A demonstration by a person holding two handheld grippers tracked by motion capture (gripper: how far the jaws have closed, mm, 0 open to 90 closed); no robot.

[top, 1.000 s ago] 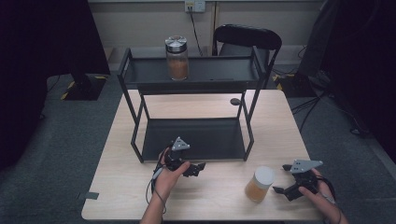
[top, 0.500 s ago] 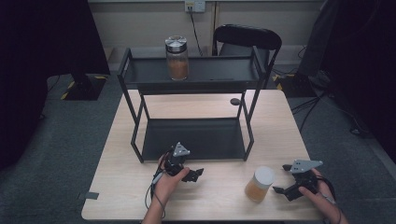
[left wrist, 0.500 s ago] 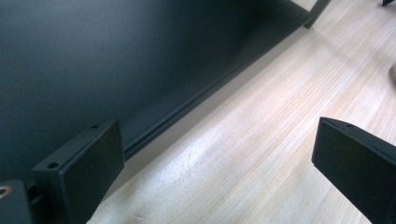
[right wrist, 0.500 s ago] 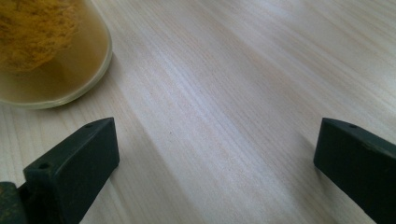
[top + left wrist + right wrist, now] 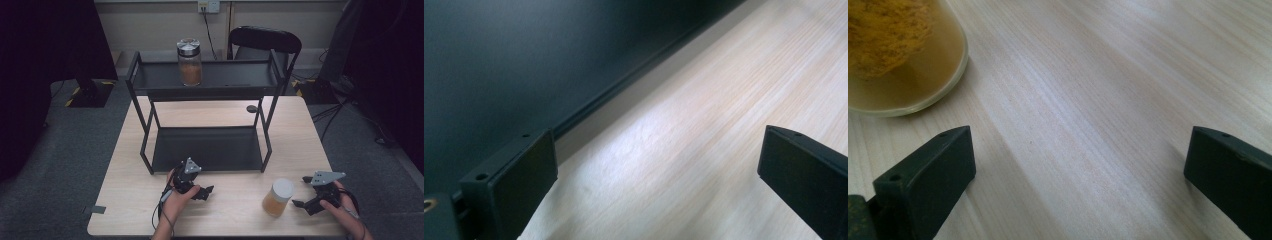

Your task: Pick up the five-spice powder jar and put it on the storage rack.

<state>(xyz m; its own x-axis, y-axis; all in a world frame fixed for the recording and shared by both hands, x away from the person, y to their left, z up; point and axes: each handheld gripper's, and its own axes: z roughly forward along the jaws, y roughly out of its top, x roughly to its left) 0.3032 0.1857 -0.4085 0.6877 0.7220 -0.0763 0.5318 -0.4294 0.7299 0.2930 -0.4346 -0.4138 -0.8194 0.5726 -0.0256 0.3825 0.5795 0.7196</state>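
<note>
A jar with a white lid and orange-brown contents (image 5: 278, 197) stands on the wooden table (image 5: 225, 112) near its front right. My right gripper (image 5: 301, 204) lies just right of it, open and empty; in the right gripper view the jar (image 5: 895, 55) sits ahead and left of the wide-apart jaws of the right gripper (image 5: 1080, 167). My left gripper (image 5: 207, 191) rests on the table in front of the black shelf rack (image 5: 205, 150), open and empty. The left gripper view has the left gripper (image 5: 656, 167) beside the rack's lower tray (image 5: 514, 65). A second jar with a silver lid (image 5: 189, 62) stands on the rack's top shelf.
A small dark round object (image 5: 251, 108) lies on the table behind the rack's right legs. A black chair (image 5: 265, 40) stands beyond the table. Cables trail from both grippers toward the front edge.
My left gripper has drifted slightly back toward the table's front edge, away from the rack. The right gripper and the jars stay put.
</note>
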